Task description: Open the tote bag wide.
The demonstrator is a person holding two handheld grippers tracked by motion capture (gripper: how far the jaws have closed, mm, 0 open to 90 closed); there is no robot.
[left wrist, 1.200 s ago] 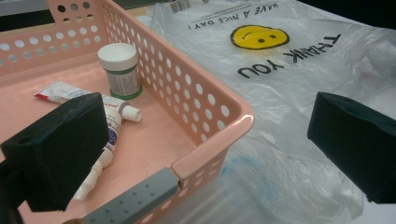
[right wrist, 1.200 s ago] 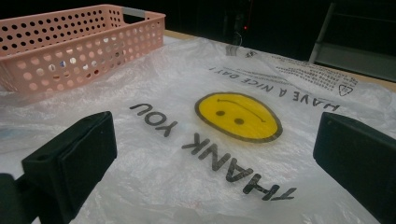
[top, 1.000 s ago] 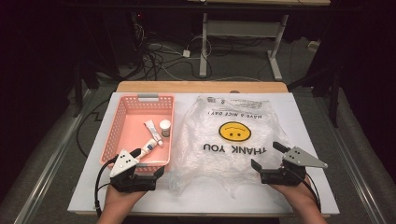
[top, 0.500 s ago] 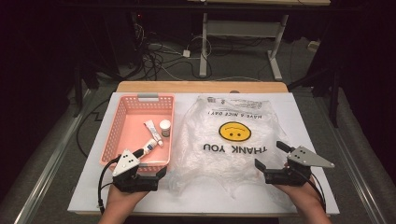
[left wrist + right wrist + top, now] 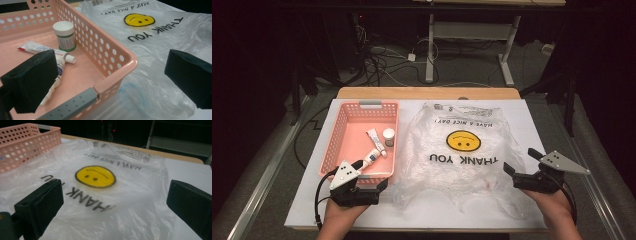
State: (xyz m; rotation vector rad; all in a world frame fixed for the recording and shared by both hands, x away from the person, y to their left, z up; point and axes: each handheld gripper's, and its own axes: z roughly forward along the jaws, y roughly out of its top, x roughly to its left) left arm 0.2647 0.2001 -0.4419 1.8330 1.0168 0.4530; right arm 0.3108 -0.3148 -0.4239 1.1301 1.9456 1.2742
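Below us, we see a white table (image 5: 532,115) with a clear plastic bag (image 5: 457,165) lying flat across its middle, printed with a yellow smiley face (image 5: 463,140) and the words "THANK YOU". Just beside the bag, on its left, sits a pink basket (image 5: 343,131) with perforated walls and a grey handle at each end; the bag's edge touches the basket's side. Inside the basket we find two tubes (image 5: 374,141), one lying partly over the other, and a small white-capped jar (image 5: 388,137) standing upright next to them.

At the near edge, both forearms reach in from the bottom, hands low and wrapped around the gripper bodies. Our left gripper (image 5: 371,174) hovers at the basket's near right corner, its jaws spread wide: in the left gripper view one jaw stands over the basket floor by the tubes, the other over the bag. Our right gripper (image 5: 521,161) is at the bag's right edge, angled toward the left, jaws likewise wide apart and holding nothing, with the smiley face between them in the right gripper view.
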